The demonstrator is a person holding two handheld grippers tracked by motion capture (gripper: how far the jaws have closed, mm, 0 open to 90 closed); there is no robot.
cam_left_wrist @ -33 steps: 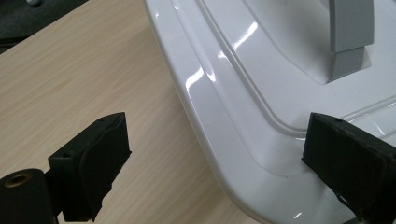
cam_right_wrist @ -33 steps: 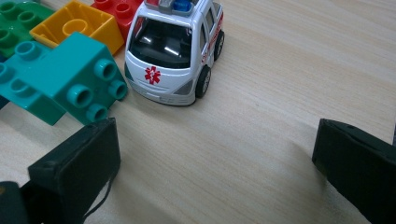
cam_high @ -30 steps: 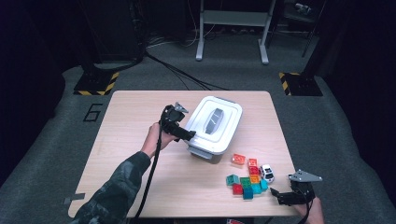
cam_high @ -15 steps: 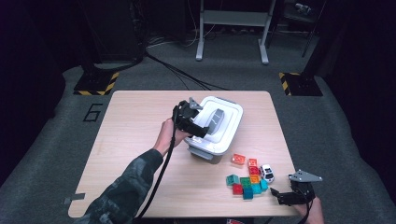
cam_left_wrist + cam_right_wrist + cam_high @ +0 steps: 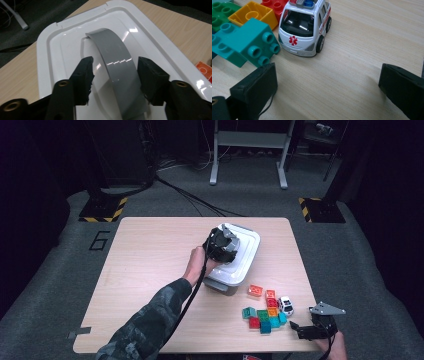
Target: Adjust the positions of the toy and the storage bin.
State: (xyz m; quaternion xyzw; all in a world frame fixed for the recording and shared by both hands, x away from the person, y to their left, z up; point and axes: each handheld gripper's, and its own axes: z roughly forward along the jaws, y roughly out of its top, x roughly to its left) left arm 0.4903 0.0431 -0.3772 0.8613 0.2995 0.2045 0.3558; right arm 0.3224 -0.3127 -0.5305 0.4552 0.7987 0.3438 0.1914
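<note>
The left tongs have just been closing around the grey handle on the white bin's lid, pads not quite touching it. The right tongs gape wide on the table near the toy ambulance. An off-centre pinch could slip off that glossy handle.

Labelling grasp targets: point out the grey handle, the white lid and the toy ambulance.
grey handle (image 5: 113, 58): left gripper view, middle of the arched strap.
white lid (image 5: 56, 50): left gripper view, glossy flat beside the handle.
toy ambulance (image 5: 299, 25): right gripper view, windscreen.
</note>
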